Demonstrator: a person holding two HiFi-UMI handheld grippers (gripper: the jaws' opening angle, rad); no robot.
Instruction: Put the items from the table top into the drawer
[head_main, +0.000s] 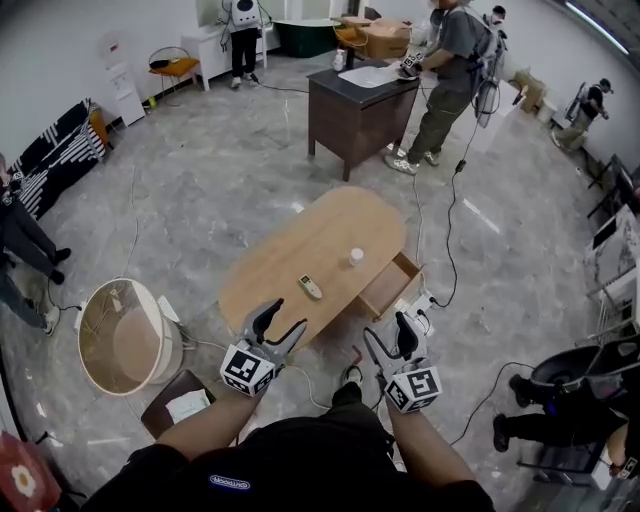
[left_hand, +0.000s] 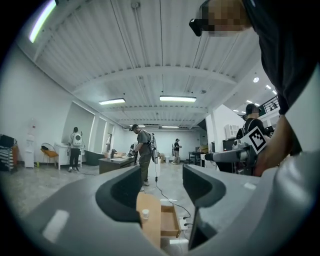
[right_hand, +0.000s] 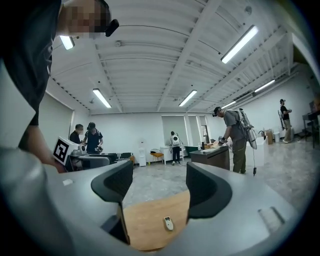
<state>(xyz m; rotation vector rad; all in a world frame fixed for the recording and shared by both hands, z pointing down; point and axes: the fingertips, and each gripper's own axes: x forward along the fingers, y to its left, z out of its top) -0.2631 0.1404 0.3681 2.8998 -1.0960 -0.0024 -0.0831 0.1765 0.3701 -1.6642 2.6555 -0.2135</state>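
A light wooden oval table (head_main: 300, 245) stands ahead of me. On it lie a small white remote (head_main: 310, 288) and a little white bottle (head_main: 356, 258). Its drawer (head_main: 392, 285) is pulled open at the right side. My left gripper (head_main: 278, 325) hangs open before the table's near edge, nothing between its jaws. My right gripper (head_main: 392, 335) is open too, just short of the drawer. The left gripper view shows the bottle (left_hand: 145, 214) and the drawer (left_hand: 169, 222) low between the jaws. In the right gripper view the remote (right_hand: 169, 223) lies on the table (right_hand: 145, 225).
A round wicker basket (head_main: 125, 335) sits on the floor at the left, with a brown board (head_main: 185, 402) beside it. A power strip (head_main: 420, 303) and cables lie right of the drawer. A dark desk (head_main: 352, 105) with a person stands farther back.
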